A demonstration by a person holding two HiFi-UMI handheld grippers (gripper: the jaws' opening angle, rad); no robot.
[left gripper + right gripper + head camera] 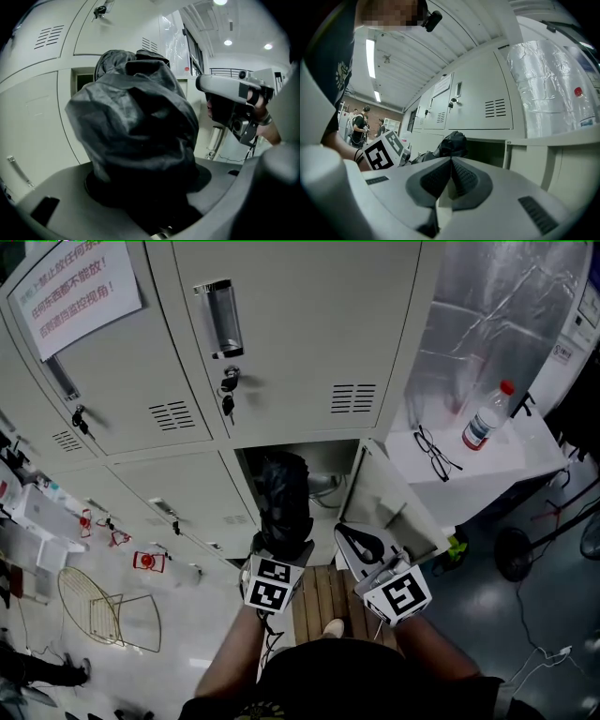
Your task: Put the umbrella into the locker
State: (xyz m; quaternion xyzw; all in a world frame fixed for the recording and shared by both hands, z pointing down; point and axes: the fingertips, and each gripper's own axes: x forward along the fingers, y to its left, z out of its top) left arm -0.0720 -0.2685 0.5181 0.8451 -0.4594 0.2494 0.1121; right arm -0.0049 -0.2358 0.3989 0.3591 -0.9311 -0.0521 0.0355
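Observation:
A folded black umbrella [284,498] in its crumpled sleeve is held by my left gripper [283,540], shut on its lower end. The umbrella's far end reaches the mouth of the open lower locker compartment [326,468]. In the left gripper view the umbrella [136,131] fills the middle between the jaws of the left gripper [147,206]. My right gripper [362,545] is shut with nothing in it, just right of the umbrella and beside the open locker door [398,507]. In the right gripper view the right gripper [451,176] has its pads together, with the umbrella [452,143] ahead to the left.
Keys [228,395] hang in the lock of the shut locker above. At the right, a white table [506,457] carries a water bottle [487,416] and glasses [433,454]. A wire chair [108,610] stands at lower left. A wooden pallet [319,601] lies underfoot.

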